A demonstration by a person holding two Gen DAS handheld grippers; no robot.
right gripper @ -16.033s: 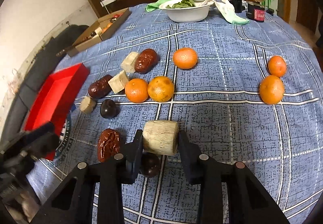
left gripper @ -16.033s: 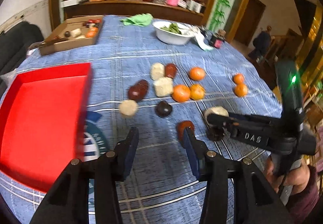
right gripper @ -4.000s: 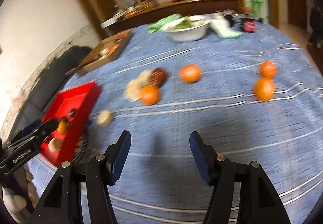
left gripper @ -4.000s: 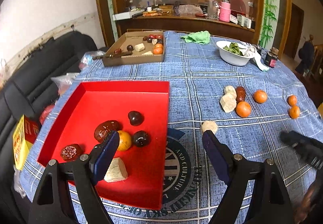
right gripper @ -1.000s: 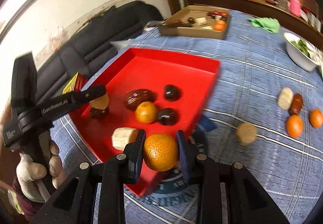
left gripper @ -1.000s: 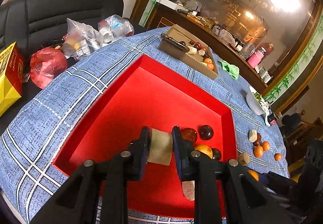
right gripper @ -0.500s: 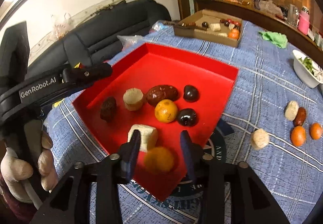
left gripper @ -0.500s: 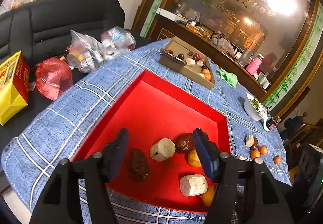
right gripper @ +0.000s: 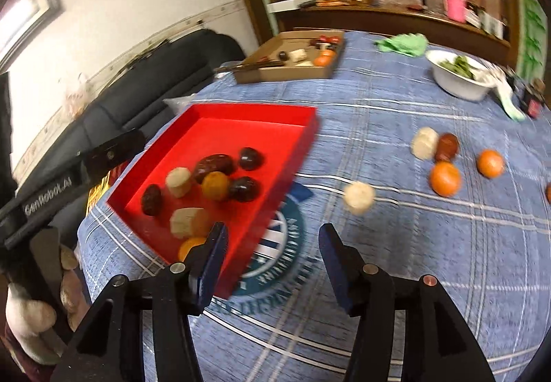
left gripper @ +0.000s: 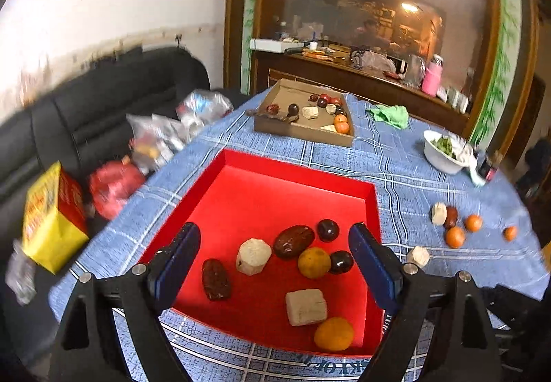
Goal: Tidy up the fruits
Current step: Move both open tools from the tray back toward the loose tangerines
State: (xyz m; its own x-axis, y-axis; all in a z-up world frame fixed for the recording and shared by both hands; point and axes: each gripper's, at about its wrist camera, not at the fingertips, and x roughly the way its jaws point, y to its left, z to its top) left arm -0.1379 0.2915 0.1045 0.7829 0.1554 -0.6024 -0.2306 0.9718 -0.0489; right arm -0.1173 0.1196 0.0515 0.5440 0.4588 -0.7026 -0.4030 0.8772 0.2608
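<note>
- Left wrist view: the blue checked tablecloth (left gripper: 406,175) is being covered by the red tray (left gripper: 261,189), where oranges, dark fruits and pale chunks are being kept.
- The left gripper (left gripper: 275,261) is being opened wide above the tray, with nothing held.
- The right gripper (right gripper: 272,265) is being opened, empty, beside the tray's near corner.
- One pale chunk (right gripper: 359,197) is being left on the cloth.

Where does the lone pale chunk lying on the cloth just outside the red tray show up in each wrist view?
Left wrist: pale chunk right of centre, just right of the red tray.
Right wrist: pale chunk at centre, right of the tray.
Shared landmark: white bowl, upper right in both.
</note>
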